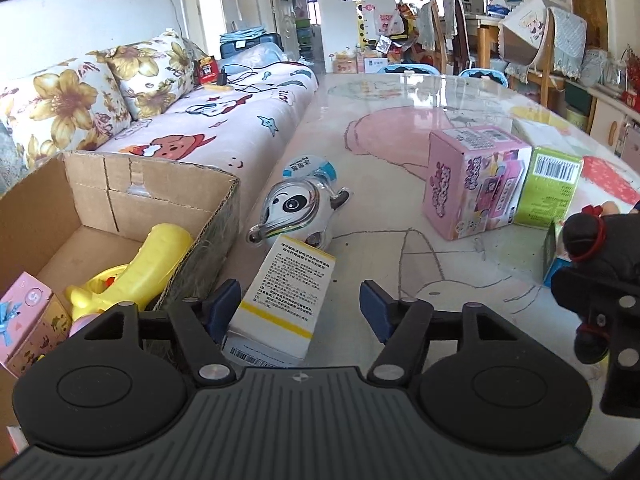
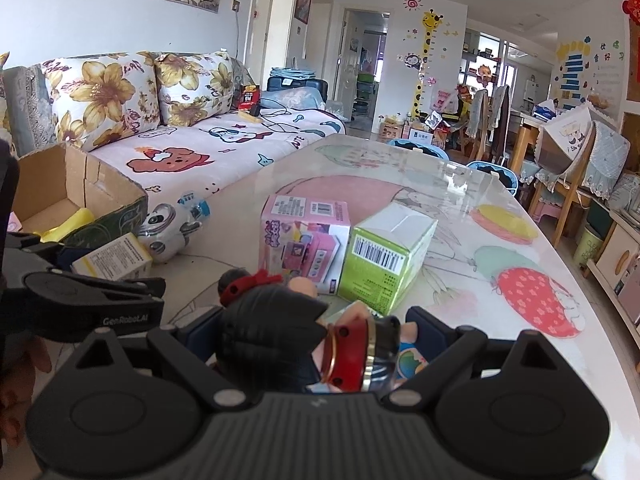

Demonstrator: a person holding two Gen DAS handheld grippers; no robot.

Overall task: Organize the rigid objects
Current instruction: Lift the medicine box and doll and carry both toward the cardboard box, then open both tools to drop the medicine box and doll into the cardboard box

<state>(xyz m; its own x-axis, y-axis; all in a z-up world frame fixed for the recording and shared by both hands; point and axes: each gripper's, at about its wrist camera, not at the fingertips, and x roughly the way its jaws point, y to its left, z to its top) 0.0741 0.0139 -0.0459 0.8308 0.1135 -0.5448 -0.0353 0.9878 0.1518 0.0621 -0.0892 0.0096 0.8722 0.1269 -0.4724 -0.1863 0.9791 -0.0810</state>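
My left gripper (image 1: 301, 307) is open, its blue pads on either side of a white and yellow box (image 1: 286, 298) that lies on the table beside the cardboard box (image 1: 152, 196). The cardboard box holds a yellow toy (image 1: 148, 264) and a pink box (image 1: 24, 312). My right gripper (image 2: 312, 340) is shut on a black-haired doll figure (image 2: 280, 320) with red bands, held just above the table. The doll also shows at the right edge of the left wrist view (image 1: 596, 248).
A clear panda-shaped container (image 1: 296, 210) lies past the white box. A pink carton (image 1: 476, 180) and a green carton (image 1: 550, 188) stand together mid-table. The table (image 1: 380, 128) has a glossy cartoon cover. A sofa (image 1: 180, 120) runs along the left.
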